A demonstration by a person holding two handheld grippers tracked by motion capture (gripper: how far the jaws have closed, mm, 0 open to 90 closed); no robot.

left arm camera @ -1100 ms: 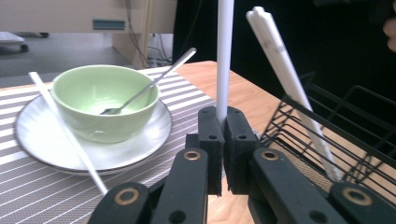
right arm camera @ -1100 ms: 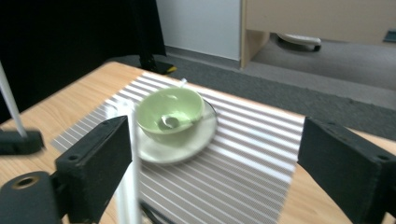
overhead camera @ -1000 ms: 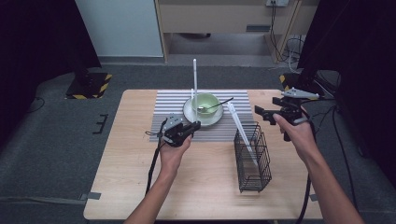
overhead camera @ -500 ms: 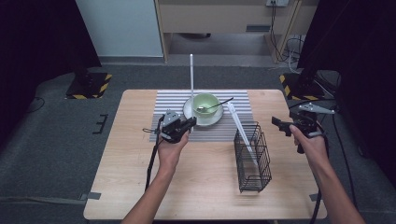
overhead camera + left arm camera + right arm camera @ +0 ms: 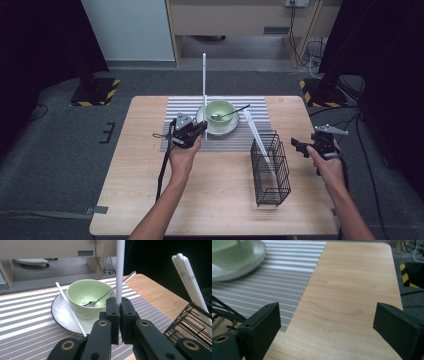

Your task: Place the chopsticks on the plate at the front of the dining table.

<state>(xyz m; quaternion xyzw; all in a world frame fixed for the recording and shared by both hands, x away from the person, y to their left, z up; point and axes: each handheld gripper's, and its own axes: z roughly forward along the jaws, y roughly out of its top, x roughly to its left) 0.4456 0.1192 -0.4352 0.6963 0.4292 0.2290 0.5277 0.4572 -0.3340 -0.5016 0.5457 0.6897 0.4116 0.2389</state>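
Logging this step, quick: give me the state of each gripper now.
Left gripper: jaws shut on the white chopstick, held upright.
Right gripper: jaws open, nothing between them, over bare table.

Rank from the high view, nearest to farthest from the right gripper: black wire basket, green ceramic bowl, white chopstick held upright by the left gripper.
1. Black wire basket: just left of the right gripper.
2. Green ceramic bowl: farther left, on the striped mat.
3. Upright white chopstick: beyond the bowl, clamped in the left gripper.
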